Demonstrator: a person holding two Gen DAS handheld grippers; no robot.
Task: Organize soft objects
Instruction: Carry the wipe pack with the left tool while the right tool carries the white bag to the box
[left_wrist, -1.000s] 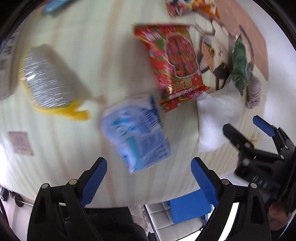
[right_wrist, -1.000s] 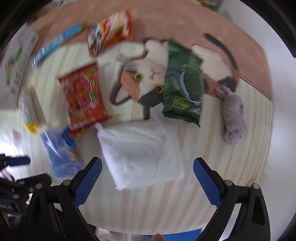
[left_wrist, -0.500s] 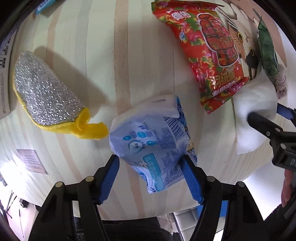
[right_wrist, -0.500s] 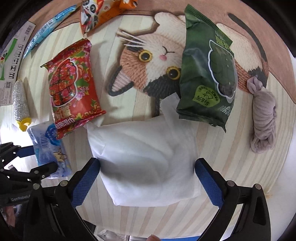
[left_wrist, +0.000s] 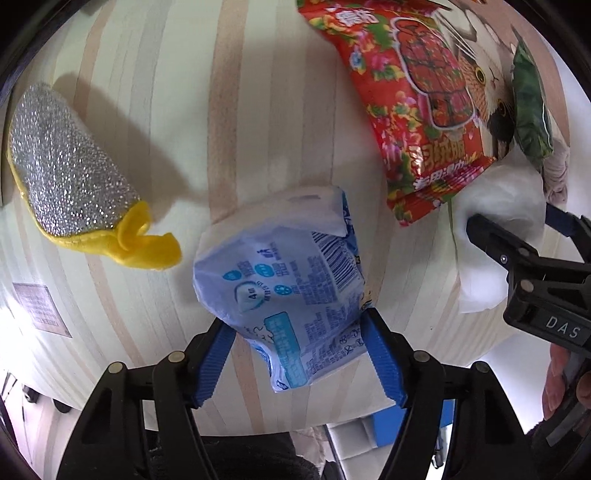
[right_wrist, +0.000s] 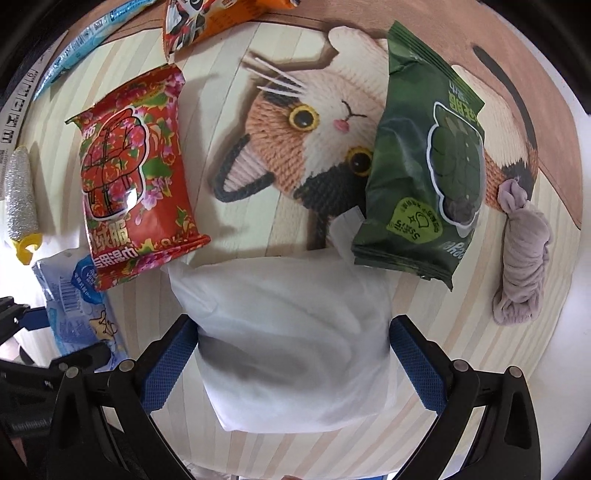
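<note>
My left gripper (left_wrist: 295, 350) is shut on a pale blue tissue pack (left_wrist: 288, 280), both blue pads pressing its near end. The pack also shows at the left of the right wrist view (right_wrist: 77, 306). My right gripper (right_wrist: 291, 362) has its blue pads touching both sides of a white soft bag (right_wrist: 295, 343), which also shows in the left wrist view (left_wrist: 498, 229). A red flowered wipes pack (right_wrist: 133, 177), a green pack (right_wrist: 428, 166) and a rolled mauve cloth (right_wrist: 521, 258) lie beyond on the striped mat (right_wrist: 221, 55).
A silver scourer with yellow trim (left_wrist: 70, 173) lies at the left. An orange snack pack (right_wrist: 207, 22) and a blue stick pack (right_wrist: 85, 40) lie at the far edge. The mat has a cat picture (right_wrist: 295, 140). The table's near edge is just under both grippers.
Both grippers moved forward and down onto their objects. The left closed on the blue tissue pack; the right narrowed around the white bag until its pads touch it.
</note>
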